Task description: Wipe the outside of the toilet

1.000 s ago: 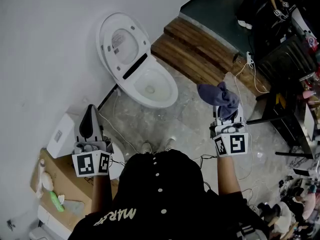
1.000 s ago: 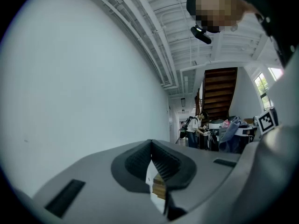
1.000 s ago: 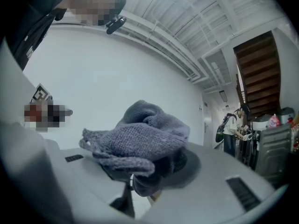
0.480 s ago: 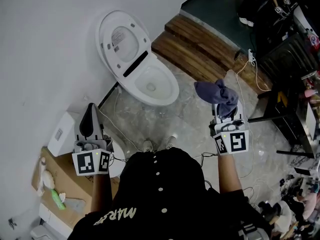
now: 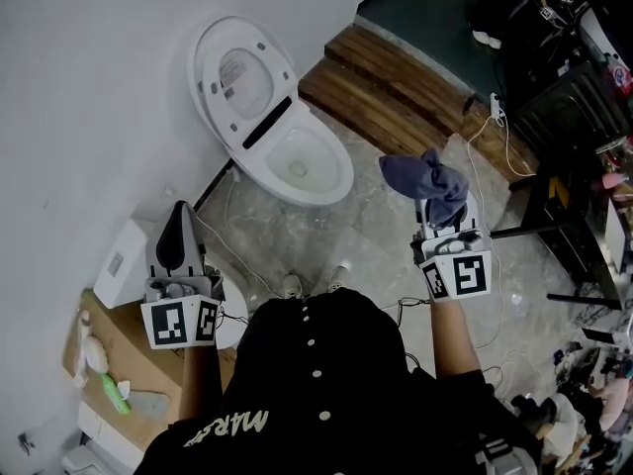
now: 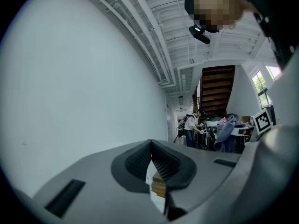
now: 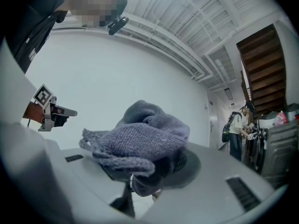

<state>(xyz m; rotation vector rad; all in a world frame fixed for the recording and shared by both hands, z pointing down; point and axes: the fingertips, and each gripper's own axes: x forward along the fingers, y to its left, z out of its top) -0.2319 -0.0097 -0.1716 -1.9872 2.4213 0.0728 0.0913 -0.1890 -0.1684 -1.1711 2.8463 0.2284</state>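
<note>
Right gripper (image 5: pixel 442 211) is pinching a scrunched-up, nubby knit blue-grey cloth (image 5: pixel 423 178), held well apart from the glossy white oval toilet (image 5: pixel 331 144), which sits by the wall with its lid tipped up and bowl open. Left gripper (image 5: pixel 178 237) just has its ribbed dark pads pressed together, near a brown cardboard box (image 5: pixel 129 354).

Only one piece of lettering reads for us: pale capitals across the back of the person's black shirt (image 5: pixel 326 394), upside down from the head view, starting "MAR", and the rest we cannot make out. The toilet lid (image 5: pixel 235 75) carries a small grey label, too fine to read. The white box (image 5: pixel 124 265) by the wall has a little sticker, also illegible. The cubes on the left gripper (image 5: pixel 178 221) and right gripper (image 5: pixel 440 211) show black-and-white square markers, with no letters or numbers.
</note>
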